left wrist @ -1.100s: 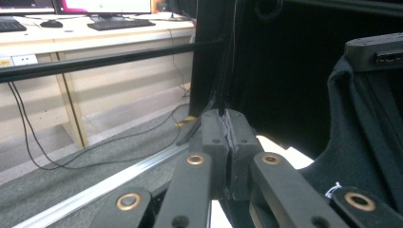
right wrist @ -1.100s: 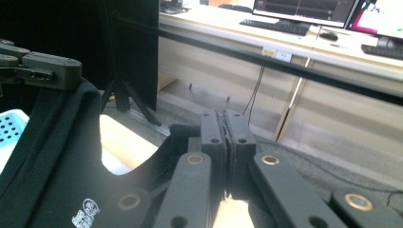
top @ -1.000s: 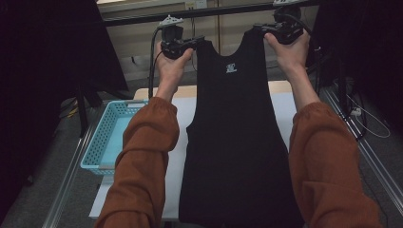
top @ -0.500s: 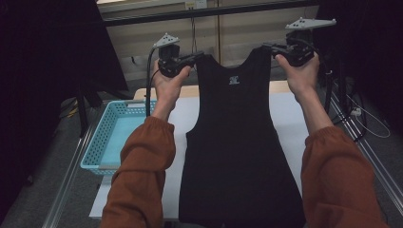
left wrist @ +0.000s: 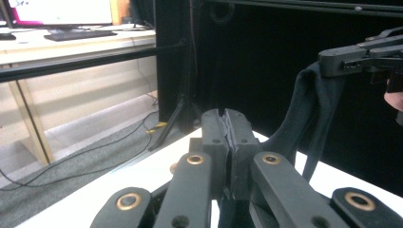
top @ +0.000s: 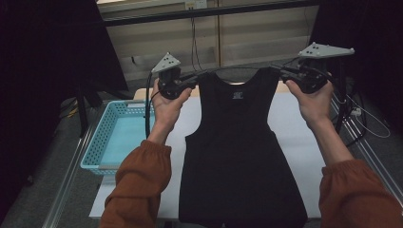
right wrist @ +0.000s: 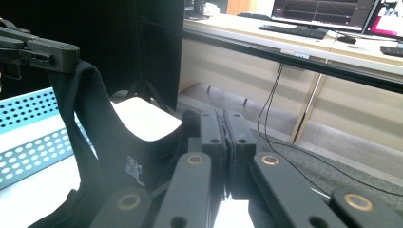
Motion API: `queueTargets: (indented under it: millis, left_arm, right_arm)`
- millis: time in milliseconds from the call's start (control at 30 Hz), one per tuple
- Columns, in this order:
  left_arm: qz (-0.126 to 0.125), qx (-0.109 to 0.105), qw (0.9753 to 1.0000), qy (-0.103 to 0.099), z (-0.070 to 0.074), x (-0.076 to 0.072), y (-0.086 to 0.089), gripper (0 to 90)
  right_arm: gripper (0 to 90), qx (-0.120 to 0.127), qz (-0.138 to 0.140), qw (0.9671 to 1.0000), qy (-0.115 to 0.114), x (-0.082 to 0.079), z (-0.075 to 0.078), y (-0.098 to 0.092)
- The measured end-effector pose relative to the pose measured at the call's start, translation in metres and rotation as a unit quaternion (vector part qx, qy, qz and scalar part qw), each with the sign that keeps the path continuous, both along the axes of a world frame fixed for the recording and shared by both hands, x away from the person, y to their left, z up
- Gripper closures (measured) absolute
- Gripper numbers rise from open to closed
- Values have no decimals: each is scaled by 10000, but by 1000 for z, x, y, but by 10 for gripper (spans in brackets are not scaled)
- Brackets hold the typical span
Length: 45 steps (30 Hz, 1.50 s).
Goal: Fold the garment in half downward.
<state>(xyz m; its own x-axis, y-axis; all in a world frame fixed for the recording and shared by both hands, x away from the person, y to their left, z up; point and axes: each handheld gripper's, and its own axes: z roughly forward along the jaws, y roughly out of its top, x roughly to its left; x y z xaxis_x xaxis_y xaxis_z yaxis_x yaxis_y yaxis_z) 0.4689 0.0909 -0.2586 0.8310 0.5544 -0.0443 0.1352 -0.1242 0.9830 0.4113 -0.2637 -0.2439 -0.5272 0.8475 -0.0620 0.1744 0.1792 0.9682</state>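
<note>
A black sleeveless top (top: 237, 156) hangs above the white table (top: 294, 123), held up by its two shoulder straps. My left gripper (top: 196, 77) is shut on the left strap, and my right gripper (top: 281, 71) is shut on the right strap. In the left gripper view my jaws (left wrist: 227, 124) press together on dark cloth, with the other strap (left wrist: 309, 109) and the right gripper farther off. Black fabric (right wrist: 109, 142) also runs between my closed jaws (right wrist: 225, 124) in the right gripper view. The top's hem reaches down past the table's near edge.
A light blue perforated basket (top: 119, 137) stands at the table's left side. Metal rails (top: 71, 175) run along both table sides. A dark frame bar (top: 209, 12) crosses the back, with cables (top: 366, 123) at the right.
Both grippers have come down and toward me with the top, and spread a little wider. The top hangs lower over the table.
</note>
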Motion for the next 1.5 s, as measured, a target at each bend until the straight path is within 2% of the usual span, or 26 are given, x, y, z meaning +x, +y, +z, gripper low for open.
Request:
queueTargets:
  millis: [367, 633, 867, 967, 1233, 1333, 1500]
  left_arm:
    - [-162, -23, 9997, -181, 5, -36, 10, 884]
    - [-359, 50, 9989, -294, -2, -66, 12, 884]
    - [-432, 89, 9987, -263, -12, -86, 18, 884]
    - [-442, 169, 9986, -236, -20, -94, 20, 884]
    - [-615, 441, 9971, -17, -48, -115, 24, 884]
    - [-708, 529, 9961, 80, -60, -123, 26, 884]
    - [-763, 841, 9930, 335, -83, -129, 26, 884]
  right_arm:
    - [891, -120, 192, 9994, -247, -55, 9, 6]
    - [891, -204, 303, 9987, -353, -97, 7, 13]
    - [891, -181, 360, 9986, -340, -124, -2, 12]
    - [891, -232, 421, 9983, -316, -136, -9, 13]
    - [891, -231, 594, 9980, 14, -159, -44, 15]
    - [891, -234, 621, 9977, 138, -167, -54, 14]
    - [891, -213, 639, 9965, 487, -176, -81, 11]
